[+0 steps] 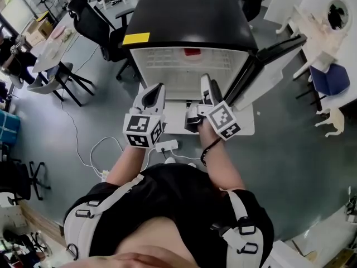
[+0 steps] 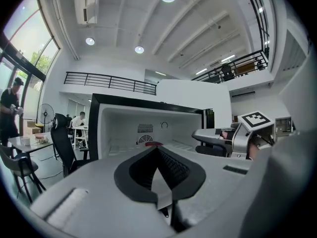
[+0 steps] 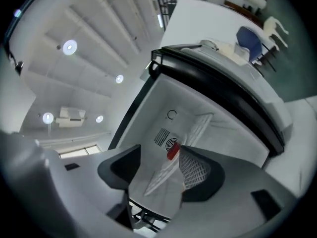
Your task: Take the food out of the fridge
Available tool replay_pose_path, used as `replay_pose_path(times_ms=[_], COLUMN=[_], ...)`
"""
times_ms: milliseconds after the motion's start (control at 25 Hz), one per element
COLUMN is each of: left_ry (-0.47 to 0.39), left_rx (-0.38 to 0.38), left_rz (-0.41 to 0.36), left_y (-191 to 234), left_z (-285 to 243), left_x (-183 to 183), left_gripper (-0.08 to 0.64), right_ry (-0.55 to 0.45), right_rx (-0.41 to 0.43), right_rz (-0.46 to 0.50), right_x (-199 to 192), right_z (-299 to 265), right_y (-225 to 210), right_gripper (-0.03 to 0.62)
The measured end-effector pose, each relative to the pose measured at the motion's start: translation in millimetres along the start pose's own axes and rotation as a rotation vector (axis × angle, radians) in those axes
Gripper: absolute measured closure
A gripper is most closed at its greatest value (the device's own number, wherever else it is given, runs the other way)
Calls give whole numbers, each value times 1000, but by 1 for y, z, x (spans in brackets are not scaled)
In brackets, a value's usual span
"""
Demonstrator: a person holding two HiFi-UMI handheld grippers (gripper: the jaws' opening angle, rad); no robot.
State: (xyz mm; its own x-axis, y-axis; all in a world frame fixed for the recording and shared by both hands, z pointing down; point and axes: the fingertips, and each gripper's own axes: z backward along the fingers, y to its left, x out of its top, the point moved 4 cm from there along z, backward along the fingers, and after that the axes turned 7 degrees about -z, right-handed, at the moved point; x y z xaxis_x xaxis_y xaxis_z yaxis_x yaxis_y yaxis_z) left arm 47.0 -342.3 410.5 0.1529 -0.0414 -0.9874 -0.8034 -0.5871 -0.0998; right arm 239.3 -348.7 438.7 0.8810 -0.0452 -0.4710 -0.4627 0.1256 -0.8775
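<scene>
Red food (image 1: 192, 52) lies at the back of the fridge (image 1: 189, 15) on the white wire shelf (image 1: 167, 66), well apart from both grippers. Of the two, the left gripper (image 2: 157, 150) is clenched. Its dark pads (image 2: 173, 168) meet at the tips with nothing between them, and it touches nothing. The right gripper (image 3: 159, 155) is released, its jaws well apart and tilted to one side. Only the shelf and the food show through the gap, farther back, and neither jaw touches anything. Both grippers are held side by side just outside the open fridge, whose door (image 1: 268, 60) stands swung out at the right. Each gripper carries a cube (image 1: 143, 130) with black-and-white square markers. On the front edge of the black fridge top, at the left, sits a yellow label (image 1: 136, 38); any writing on it is too small to read.
</scene>
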Motion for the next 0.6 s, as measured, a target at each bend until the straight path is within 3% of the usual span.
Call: replay_pose_path(times_ms=[160,600], left_ry=[4,23], left_rx=[9,44], left_rz=[-6,-19], left_y=[5,17], left_z=[-1,10], left_x=[-2,-7], left_gripper=[557,557], right_ry=[9,24], right_rx=[-8,1], right_rz=[-152,-312], right_x=[-3,-13], right_z=[-15,-58], right_y=[-17,-28], right_gripper=[343,304])
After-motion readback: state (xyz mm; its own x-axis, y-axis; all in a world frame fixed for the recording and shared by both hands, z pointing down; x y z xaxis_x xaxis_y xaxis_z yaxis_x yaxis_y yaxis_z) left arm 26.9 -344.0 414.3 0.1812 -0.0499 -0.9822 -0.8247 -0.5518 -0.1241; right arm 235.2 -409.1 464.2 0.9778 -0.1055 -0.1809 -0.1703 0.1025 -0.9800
